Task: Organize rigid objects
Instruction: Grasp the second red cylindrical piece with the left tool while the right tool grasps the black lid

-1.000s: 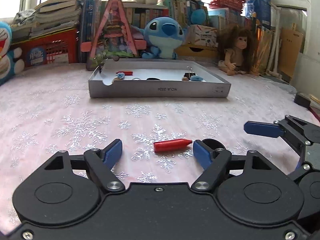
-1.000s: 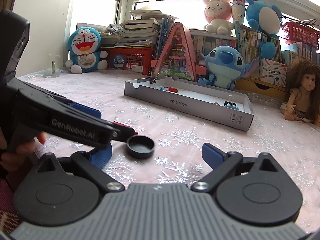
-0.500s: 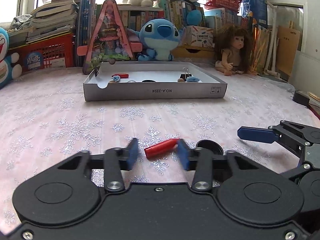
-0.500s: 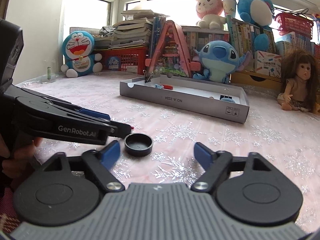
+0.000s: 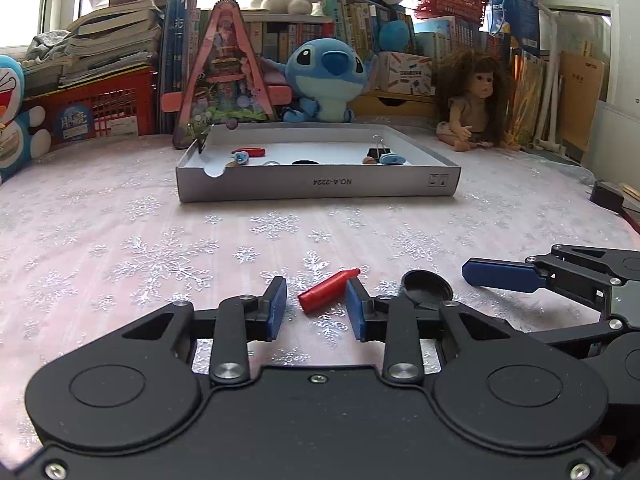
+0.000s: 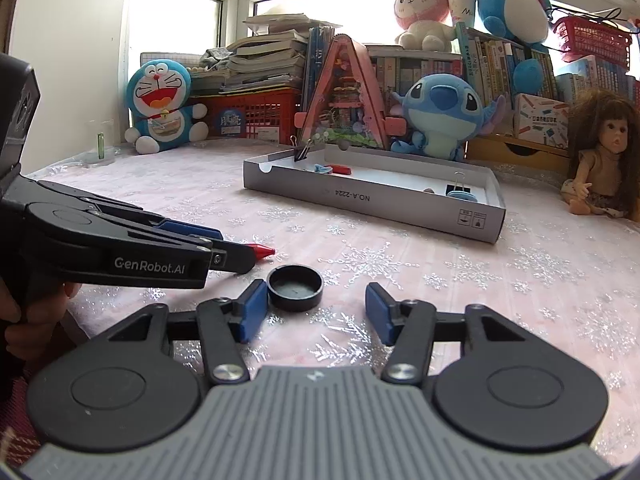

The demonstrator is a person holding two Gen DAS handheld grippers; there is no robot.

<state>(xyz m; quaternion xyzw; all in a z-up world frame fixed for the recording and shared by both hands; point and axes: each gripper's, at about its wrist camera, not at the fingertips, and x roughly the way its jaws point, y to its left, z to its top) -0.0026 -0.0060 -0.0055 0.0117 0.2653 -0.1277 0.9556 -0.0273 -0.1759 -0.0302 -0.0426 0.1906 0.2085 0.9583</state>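
A red crayon [image 5: 329, 290] lies on the snowflake tablecloth between the fingers of my left gripper [image 5: 316, 307], tilted, its tip near the right pad; the jaws stand narrowed around it with gaps on both sides. Its tip shows in the right wrist view [image 6: 264, 249]. A black round cap [image 6: 295, 287] lies just ahead of my right gripper [image 6: 314, 312], which is open and empty. The cap also shows in the left wrist view [image 5: 426, 289]. The grey cardboard tray [image 5: 320, 187] stands farther back, holding small items.
In the tray lie a red piece [image 5: 250, 152], a binder clip [image 5: 376, 151] and a blue clip [image 5: 391, 159]. Behind it stand a pink triangular stand [image 5: 226, 76], a Stitch plush [image 5: 328, 78], a doll [image 5: 474, 100], books and a red basket [image 5: 100, 110].
My left gripper has moved forward and narrowed its jaws around the red crayon, which has tilted. My right gripper has narrowed a little and come closer to the black cap.
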